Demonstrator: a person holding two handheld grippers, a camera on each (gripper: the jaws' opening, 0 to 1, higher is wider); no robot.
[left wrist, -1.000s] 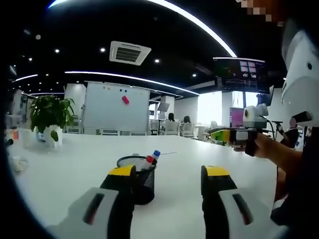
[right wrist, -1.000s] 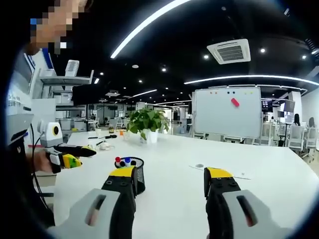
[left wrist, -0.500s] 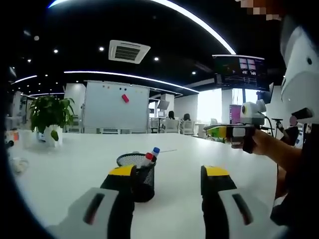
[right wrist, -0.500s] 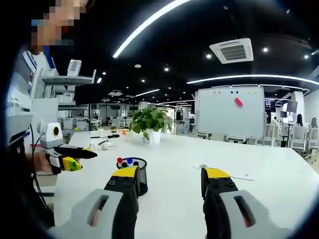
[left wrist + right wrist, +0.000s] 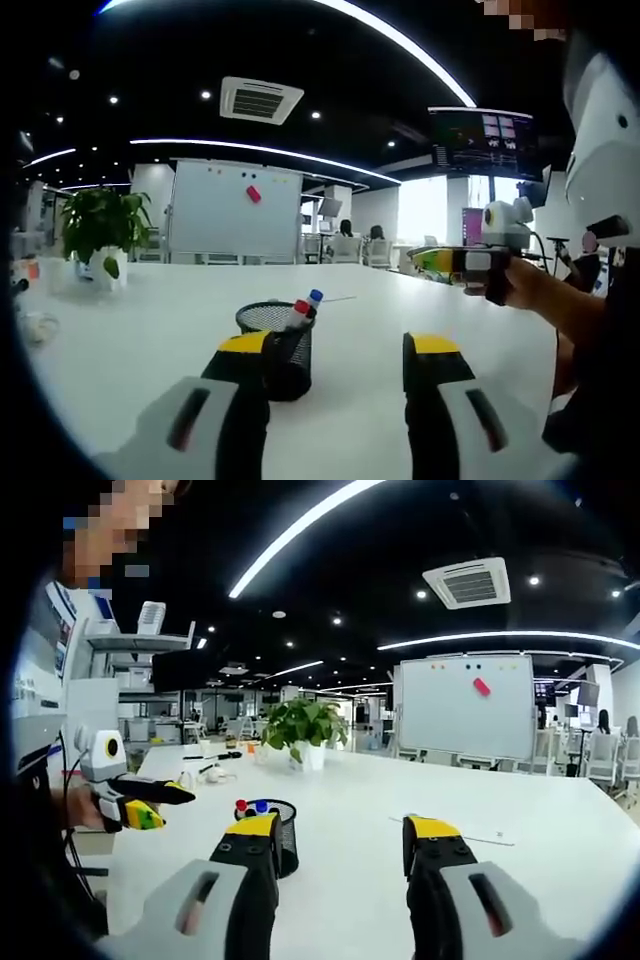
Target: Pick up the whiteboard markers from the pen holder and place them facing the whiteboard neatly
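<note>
Leaning upright in mesh pen holder [image 5: 275, 350], markers [image 5: 302, 311] caps up, left gripper [image 5: 340, 365] and right gripper [image 5: 340, 840] agape, empty

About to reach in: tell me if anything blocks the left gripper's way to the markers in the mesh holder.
Nothing visible does. The left gripper is open just short of the black mesh pen holder, and the markers stick up from its rim uncovered. The white table around it is bare.

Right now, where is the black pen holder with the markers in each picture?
Left gripper view: the black mesh pen holder stands on the white table, low and left of center, just behind the left tool's left jaw.
Right gripper view: the pen holder sits low and left of center, partly hidden by the right tool's left jaw.
Shared landmark: the whiteboard with a red magnet.
</note>
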